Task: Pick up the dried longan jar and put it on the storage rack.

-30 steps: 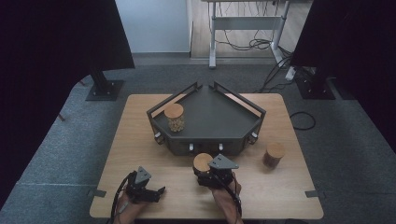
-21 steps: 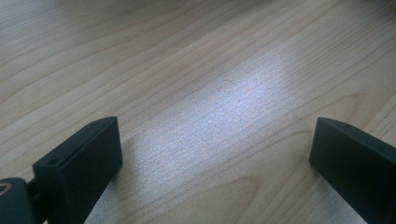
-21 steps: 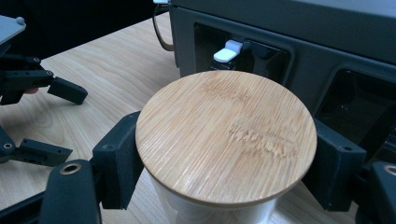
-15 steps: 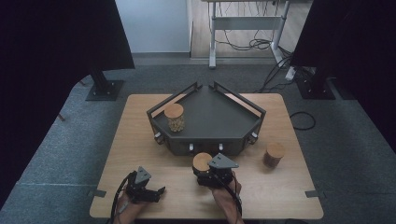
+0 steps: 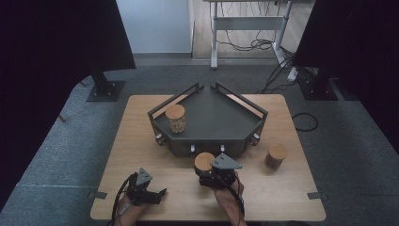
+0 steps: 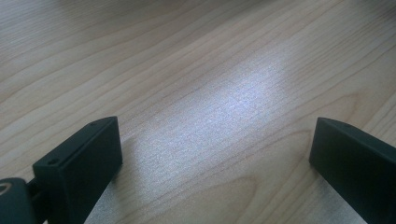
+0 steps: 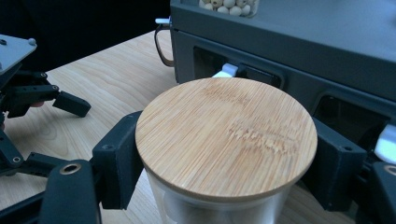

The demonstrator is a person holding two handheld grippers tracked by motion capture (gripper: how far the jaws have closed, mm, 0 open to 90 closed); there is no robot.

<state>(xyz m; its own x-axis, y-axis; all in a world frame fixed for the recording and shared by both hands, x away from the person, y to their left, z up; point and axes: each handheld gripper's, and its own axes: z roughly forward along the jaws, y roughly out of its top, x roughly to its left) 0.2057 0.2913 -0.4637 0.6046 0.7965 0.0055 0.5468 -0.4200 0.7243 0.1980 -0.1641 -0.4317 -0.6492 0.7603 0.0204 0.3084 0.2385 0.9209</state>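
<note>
A pale wooden table (image 5: 141,141) stands on grey carpet, with dark curtains at both sides and a desk frame with loose cables behind. On it sits a dark grey metal tray (image 5: 221,117), angular, with raised rails and white clips along its front wall.

From the high view the whole layout reads: a jar of pale beads (image 5: 176,118) stands on the tray's left part, a darker jar (image 5: 275,156) stands on the table right of the tray, and the right gripper (image 5: 210,173) holds a third jar (image 5: 204,163) just in front of the tray's front wall. The left gripper (image 5: 149,194) lies low over bare table, well apart from the jars.

The right gripper view gives what the high one cannot: the jar (image 7: 219,140) has a round bamboo lid (image 7: 226,133) with fine streaked grain over a clear glass body, and the black jaws press its sides just below the lid (a firm clasp on both flanks). The tray's wall (image 7: 289,51) rises close behind it.

The left gripper view shows the jaws standing wide apart, nothing between them but smooth wood grain with a soft sheen.
</note>
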